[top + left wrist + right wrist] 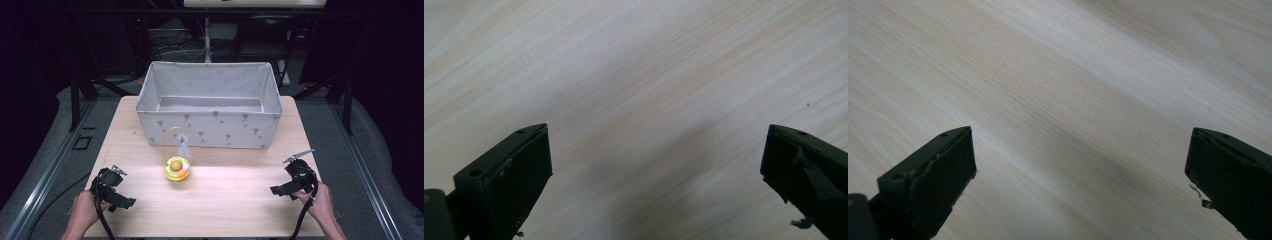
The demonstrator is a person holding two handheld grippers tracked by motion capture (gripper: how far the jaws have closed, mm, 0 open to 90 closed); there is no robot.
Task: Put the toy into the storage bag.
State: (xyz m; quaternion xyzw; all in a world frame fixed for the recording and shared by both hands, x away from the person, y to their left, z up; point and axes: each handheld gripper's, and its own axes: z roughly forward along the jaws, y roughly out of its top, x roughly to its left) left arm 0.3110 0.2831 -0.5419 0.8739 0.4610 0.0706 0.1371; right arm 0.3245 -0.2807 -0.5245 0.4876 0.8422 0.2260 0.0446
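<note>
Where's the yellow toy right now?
In the high view, the yellow toy sits on the table, left of centre, just in front of the fabric bin.

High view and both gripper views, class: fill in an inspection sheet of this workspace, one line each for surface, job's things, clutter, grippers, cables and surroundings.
Surface: light wooden table, bare wood between the jaws in both gripper views.
Job's things: grey fabric bin at the far side, open and empty as far as seen; yellow ball toy with a wire loop and white feather, just in front of the bin.
Clutter: nothing seen.
Grippers: left gripper and right gripper near the front corners, jaws wide apart, holding nothing.
Cables: a black cable trails from each gripper toward the person.
Surroundings: dark metal frame, grey floor, dim background.
</note>
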